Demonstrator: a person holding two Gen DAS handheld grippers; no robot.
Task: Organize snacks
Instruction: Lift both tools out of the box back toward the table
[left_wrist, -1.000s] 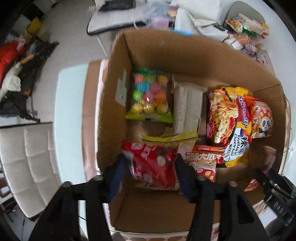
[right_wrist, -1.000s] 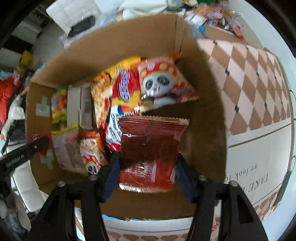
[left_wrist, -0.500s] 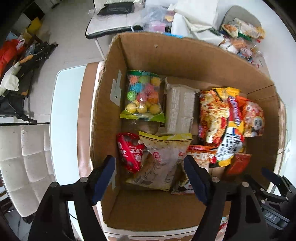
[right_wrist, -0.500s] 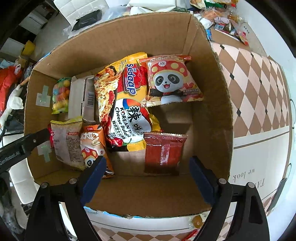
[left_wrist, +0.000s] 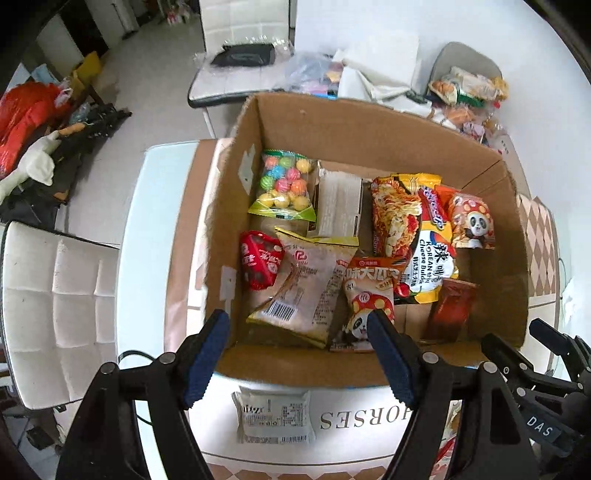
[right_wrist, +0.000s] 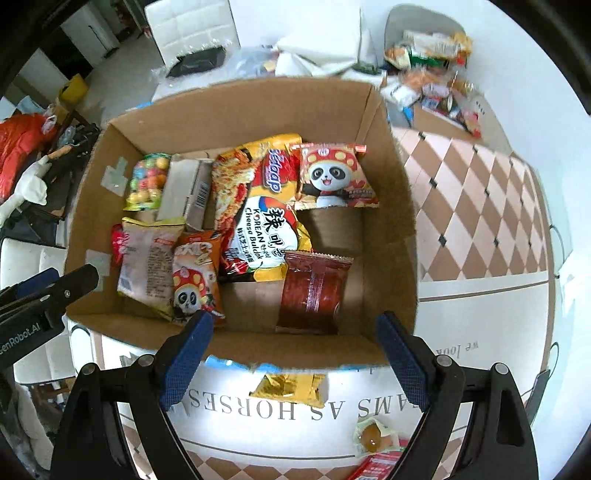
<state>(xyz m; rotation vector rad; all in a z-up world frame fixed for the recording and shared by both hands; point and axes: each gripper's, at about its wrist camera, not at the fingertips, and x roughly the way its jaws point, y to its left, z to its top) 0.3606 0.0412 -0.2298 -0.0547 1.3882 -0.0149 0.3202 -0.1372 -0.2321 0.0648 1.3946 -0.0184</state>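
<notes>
An open cardboard box (left_wrist: 369, 125) (right_wrist: 258, 107) holds several snack packs. A small red pack (left_wrist: 260, 260) lies at its left side beside a beige pack (left_wrist: 306, 288). A dark red pack (right_wrist: 314, 291) (left_wrist: 452, 308) lies at the near right of the box floor. My left gripper (left_wrist: 297, 326) is open and empty above the box's near edge. My right gripper (right_wrist: 295, 330) is open and empty above the near edge too. A white pack (left_wrist: 273, 417) and a gold pack (right_wrist: 291, 386) lie on the table in front of the box.
A small orange sweet in a wrapper (right_wrist: 371, 435) and a red pack (right_wrist: 380, 465) lie on the checked tablecloth near me. More snacks (right_wrist: 432, 74) are piled behind the box. White chairs (left_wrist: 51, 306) stand at the left.
Both grippers opened and dropped their packs into the box: the small red pack at the left, the dark red pack at the right. Both then pulled back and up toward the near edge.
</notes>
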